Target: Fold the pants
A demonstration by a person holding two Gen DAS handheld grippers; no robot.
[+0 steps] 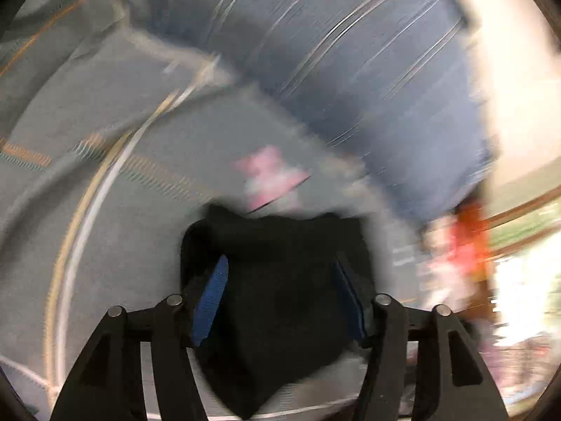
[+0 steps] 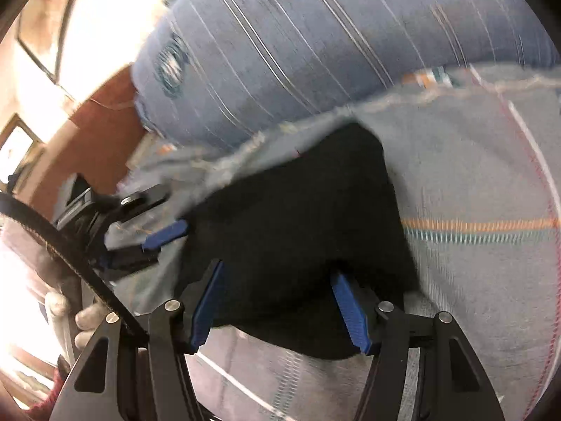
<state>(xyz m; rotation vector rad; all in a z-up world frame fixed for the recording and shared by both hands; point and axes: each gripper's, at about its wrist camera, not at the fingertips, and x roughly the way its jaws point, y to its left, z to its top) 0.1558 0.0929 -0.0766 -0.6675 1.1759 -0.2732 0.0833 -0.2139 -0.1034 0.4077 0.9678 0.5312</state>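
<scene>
Left gripper (image 1: 280,301): you are holding its blue pads (image 1: 210,305) wide apart, with the pants (image 1: 280,280) bunched in the gap between them; whether either pad is pressing the cloth cannot be told through the blur.

Right gripper (image 2: 280,308): you are keeping it spread wide too, its pads (image 2: 349,312) standing at either side of the pants (image 2: 298,221); contact is just as unclear.

Pants: black, lying crumpled on the grey blanket (image 2: 473,182), which is showing orange, teal and red stitched lines.

Seen only from the right wrist: the left gripper (image 2: 154,245) is reaching in from the left edge of the pants, one blue pad (image 2: 164,233) right at the cloth's edge, with your gloved hand (image 2: 87,319) lying low at the left.

Seen only from the left wrist: a pink patch (image 1: 270,175) is sitting on the blanket (image 1: 105,122) just beyond the pants, too smeared to identify.

Both views: a blue striped cloth (image 2: 298,42) is lying beyond the blanket's edge.
</scene>
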